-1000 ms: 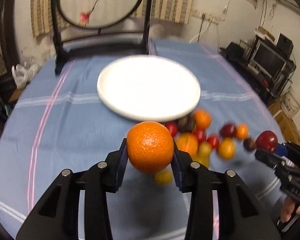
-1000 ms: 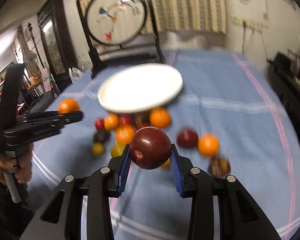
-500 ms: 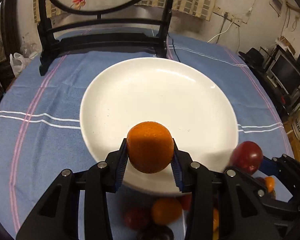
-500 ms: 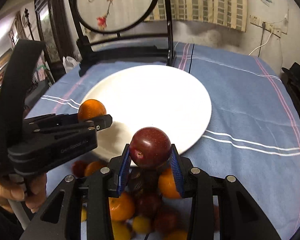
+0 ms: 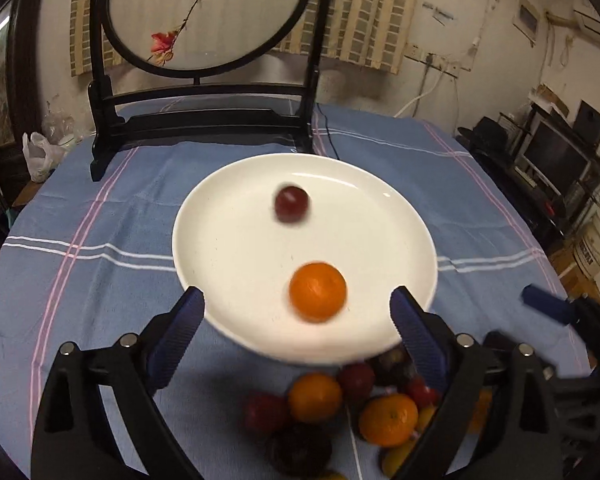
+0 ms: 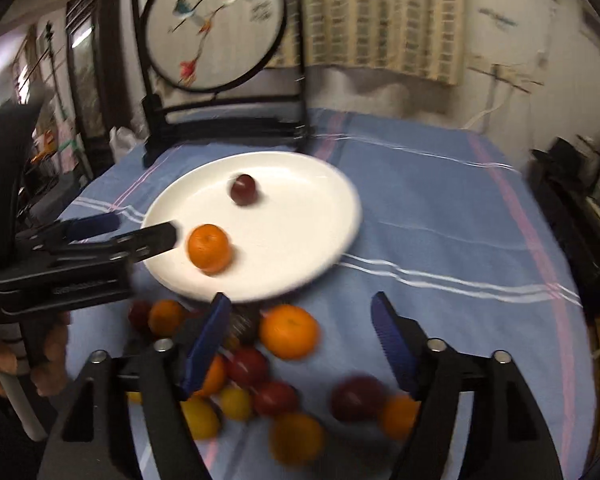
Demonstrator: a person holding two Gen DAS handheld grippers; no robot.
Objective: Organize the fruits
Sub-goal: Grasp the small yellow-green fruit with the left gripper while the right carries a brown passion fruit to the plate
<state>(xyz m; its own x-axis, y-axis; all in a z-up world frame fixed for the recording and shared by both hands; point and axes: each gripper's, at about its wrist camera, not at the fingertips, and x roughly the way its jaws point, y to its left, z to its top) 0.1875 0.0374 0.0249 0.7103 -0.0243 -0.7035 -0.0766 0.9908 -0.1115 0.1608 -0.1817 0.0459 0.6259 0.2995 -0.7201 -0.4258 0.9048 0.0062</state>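
While both sets of jaws were opening with nothing between them, the left tool (image 5: 296, 316) and right tool (image 6: 300, 320) hung over the plate (image 5: 228, 240), so the orange (image 5: 318, 292) and plum (image 5: 291, 204) lay inside it, apart from the fruit pile (image 6: 256, 372) on the surface (image 6: 440, 208).

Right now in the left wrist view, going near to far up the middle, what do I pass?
Loose fruit pile on the blue tablecloth → white plate's near rim → orange → dark red fruit → plate's far rim → black-framed round screen.
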